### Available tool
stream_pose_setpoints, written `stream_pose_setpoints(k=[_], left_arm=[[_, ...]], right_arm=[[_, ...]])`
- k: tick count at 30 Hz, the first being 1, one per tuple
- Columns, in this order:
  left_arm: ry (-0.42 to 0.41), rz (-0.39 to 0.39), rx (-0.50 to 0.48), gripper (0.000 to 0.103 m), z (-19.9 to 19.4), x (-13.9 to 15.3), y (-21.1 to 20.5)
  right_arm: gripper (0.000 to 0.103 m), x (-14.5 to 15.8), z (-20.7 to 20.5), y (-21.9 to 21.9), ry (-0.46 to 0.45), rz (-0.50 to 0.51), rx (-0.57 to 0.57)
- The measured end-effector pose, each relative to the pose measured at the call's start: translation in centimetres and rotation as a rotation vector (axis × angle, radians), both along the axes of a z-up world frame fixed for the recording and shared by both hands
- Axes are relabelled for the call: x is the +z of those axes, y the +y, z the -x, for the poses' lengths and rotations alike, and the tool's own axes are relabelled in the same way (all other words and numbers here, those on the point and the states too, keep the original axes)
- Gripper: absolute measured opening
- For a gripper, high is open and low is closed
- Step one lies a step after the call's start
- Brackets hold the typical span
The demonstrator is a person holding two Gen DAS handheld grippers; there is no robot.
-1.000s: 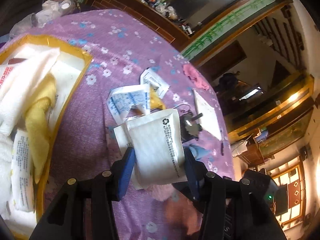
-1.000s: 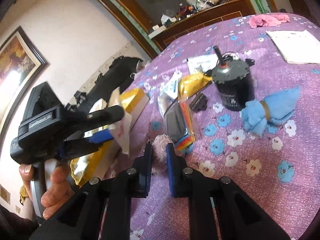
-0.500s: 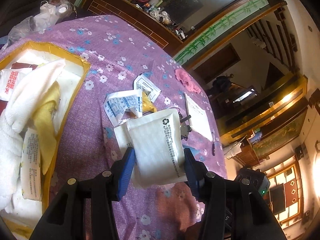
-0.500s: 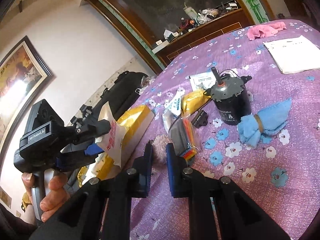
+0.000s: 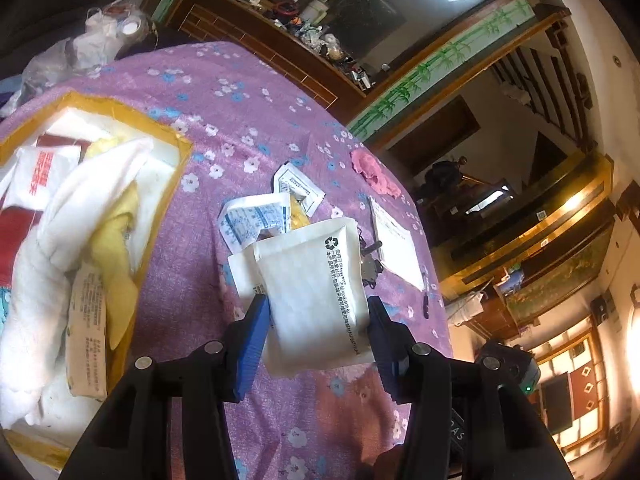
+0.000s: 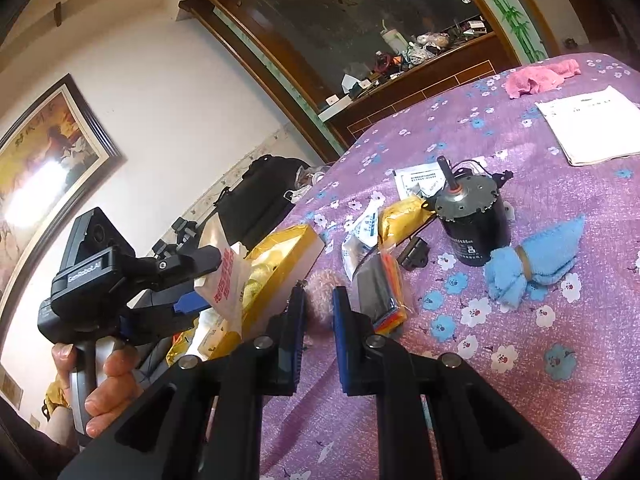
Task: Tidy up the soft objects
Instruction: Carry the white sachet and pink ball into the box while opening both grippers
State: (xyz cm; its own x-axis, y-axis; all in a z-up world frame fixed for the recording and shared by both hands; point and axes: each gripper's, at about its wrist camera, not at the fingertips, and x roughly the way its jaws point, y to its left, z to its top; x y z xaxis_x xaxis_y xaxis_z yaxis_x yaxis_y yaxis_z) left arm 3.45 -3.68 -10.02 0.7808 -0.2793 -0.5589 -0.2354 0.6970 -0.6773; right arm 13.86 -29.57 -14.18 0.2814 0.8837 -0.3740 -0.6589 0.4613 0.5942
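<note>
Left wrist: left gripper clamps white pouch; right gripper pinches pink puff.

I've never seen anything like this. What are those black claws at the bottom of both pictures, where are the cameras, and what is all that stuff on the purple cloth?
No robot here: a person holds a hand-operated claw in each hand, each with a wide-angle camera looking along its two fingers. One picture comes from the left gripper, which is clamped on a white pouch. Beside it lies a yellow-rimmed box already holding towels and packets. The other picture comes from the right gripper, whose jaws pinch a pink fluffy ball; it also shows the left claw from the side, in the person's hand. Scattered on the tablecloth are a blue cloth, a black motor, a pink cloth, papers and small packets.
</note>
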Motion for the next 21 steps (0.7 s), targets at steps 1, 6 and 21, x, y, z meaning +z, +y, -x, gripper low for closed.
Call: stream_pose_setpoints(k=[1,6,21], left_arm=[[-0.003,-0.001,-0.002,0.051,0.1,0.1,0.0],[-0.039,0.009,0.004,0.051,0.9,0.8,0.8],[-0.102,-0.072,0.223,0.052,6.1,4.5,10.3]], right_arm=[[0.013,0.0,0.0,0.0,0.000,-0.001,-0.001],[0.013,0.4,0.3,-0.1,-0.017,-0.018,0.006],[0.014,5.5,-0.1,12.8,0.069,0.020,0.151]])
